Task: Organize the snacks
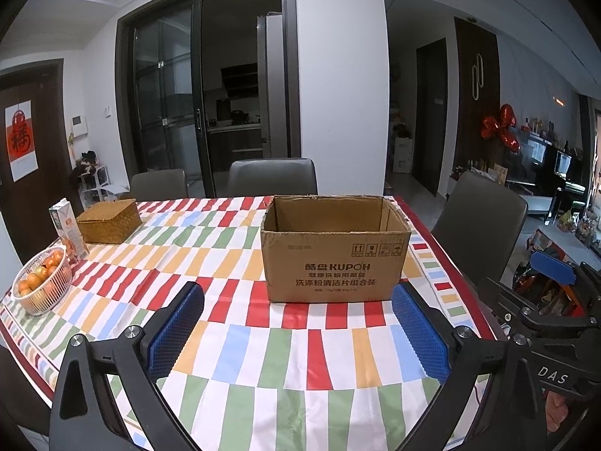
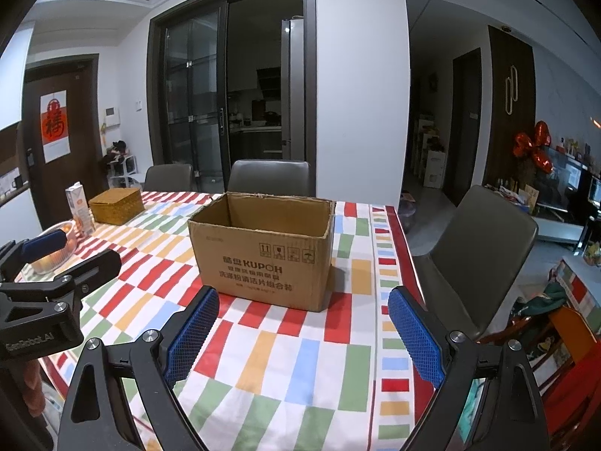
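An open brown cardboard box (image 1: pixel 334 251) printed KUPOH stands on the striped tablecloth; it also shows in the right wrist view (image 2: pixel 263 251). Its inside looks empty as far as I can see. My left gripper (image 1: pixel 298 300) is open and empty, held over the table in front of the box. My right gripper (image 2: pixel 304 306) is open and empty, in front of the box and nearer the table's right edge. No loose snacks are visible on the cloth. A juice carton (image 1: pixel 67 231) stands at the far left.
A woven lidded basket (image 1: pixel 109 220) sits at the back left. A white basket of oranges (image 1: pixel 41 285) stands at the left edge. Grey chairs (image 1: pixel 272 176) stand behind the table, one at the right (image 2: pixel 480 259). The right gripper shows in the left view (image 1: pixel 552 293).
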{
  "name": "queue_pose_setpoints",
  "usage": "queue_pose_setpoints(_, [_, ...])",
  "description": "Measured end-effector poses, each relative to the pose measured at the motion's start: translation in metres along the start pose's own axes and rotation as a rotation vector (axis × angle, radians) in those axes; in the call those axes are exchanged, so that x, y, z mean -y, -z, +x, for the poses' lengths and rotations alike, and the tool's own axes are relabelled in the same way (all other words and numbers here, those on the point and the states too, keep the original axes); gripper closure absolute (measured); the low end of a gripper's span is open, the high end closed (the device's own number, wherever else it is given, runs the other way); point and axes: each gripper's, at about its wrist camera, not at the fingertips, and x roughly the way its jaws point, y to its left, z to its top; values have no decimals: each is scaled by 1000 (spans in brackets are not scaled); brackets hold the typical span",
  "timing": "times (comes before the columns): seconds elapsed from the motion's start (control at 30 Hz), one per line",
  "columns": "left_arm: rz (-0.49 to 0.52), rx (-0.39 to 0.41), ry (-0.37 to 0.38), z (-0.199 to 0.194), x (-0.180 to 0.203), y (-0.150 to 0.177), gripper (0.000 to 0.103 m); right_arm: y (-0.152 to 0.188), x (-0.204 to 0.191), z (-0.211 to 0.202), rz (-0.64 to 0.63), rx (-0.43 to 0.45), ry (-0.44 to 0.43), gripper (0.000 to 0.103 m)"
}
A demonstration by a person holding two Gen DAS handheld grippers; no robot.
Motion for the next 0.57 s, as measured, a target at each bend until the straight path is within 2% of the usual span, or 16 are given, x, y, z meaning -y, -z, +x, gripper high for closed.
queue_pose_setpoints(0.57, [-2,15,-31,-3,-2,2,0,3,1,1,3,-6,3,11])
